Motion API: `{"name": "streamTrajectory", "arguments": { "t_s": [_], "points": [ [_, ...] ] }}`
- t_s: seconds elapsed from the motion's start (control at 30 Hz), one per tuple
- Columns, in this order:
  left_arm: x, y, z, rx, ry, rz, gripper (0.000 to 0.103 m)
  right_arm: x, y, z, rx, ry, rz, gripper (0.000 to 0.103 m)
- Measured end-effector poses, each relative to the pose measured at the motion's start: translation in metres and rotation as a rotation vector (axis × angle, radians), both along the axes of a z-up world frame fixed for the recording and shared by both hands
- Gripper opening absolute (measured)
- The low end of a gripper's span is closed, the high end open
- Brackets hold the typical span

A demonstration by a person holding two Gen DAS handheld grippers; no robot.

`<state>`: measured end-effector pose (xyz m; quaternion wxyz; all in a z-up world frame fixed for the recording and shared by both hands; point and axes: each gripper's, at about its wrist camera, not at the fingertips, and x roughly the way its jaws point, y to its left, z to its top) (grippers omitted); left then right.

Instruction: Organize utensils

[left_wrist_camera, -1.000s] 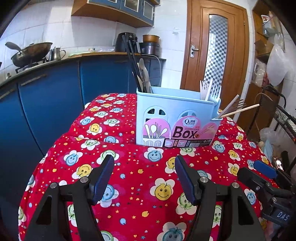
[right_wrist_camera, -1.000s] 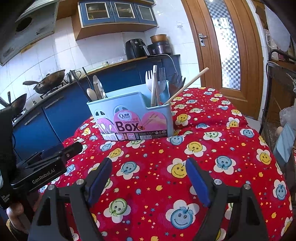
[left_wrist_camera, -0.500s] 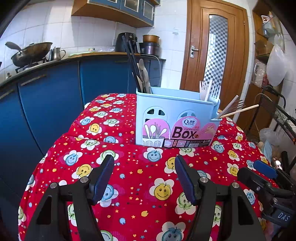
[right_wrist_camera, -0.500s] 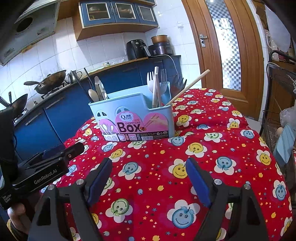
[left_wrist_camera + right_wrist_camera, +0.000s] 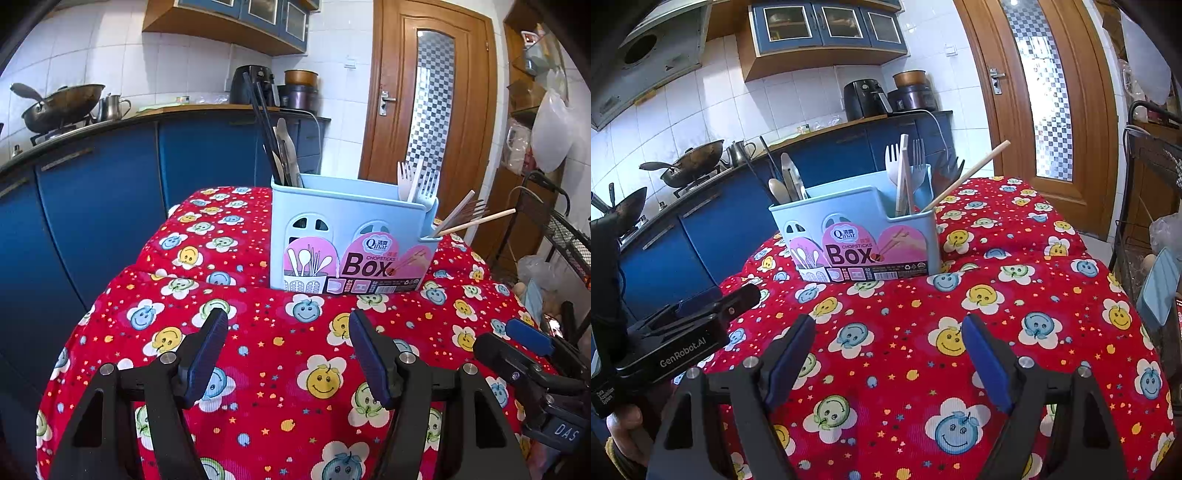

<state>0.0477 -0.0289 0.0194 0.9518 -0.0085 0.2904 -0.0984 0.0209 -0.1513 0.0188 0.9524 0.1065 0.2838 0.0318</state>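
Observation:
A light-blue utensil box (image 5: 351,236) (image 5: 864,229) labelled "Box" stands on the red smiley-face tablecloth (image 5: 280,343) (image 5: 1015,325). Black chopsticks and metal spoons (image 5: 280,147) (image 5: 788,177) stick up from its left compartment. White forks (image 5: 415,181) (image 5: 905,170) and a wooden chopstick (image 5: 476,221) (image 5: 967,173) lean out of the right side. My left gripper (image 5: 288,325) hovers open over the cloth in front of the box, nothing between its fingers. My right gripper (image 5: 888,328) is likewise open and empty, short of the box.
Blue kitchen cabinets (image 5: 99,177) with a wok (image 5: 62,105) on the stove run behind and left of the table. A wooden door (image 5: 428,110) stands behind. A wire rack (image 5: 1152,192) sits beyond the table's right edge. A person's hand (image 5: 624,424) holds the left gripper's handle.

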Motion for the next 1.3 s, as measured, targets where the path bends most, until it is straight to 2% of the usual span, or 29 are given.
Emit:
{"name": "streamTrajectory", "arguments": {
  "t_s": [1.3],
  "points": [
    [-0.002, 0.001, 0.006, 0.004, -0.009, -0.006, 0.069, -0.002, 0.000, 0.011, 0.001, -0.013, -0.001, 0.084]
  ]
}}
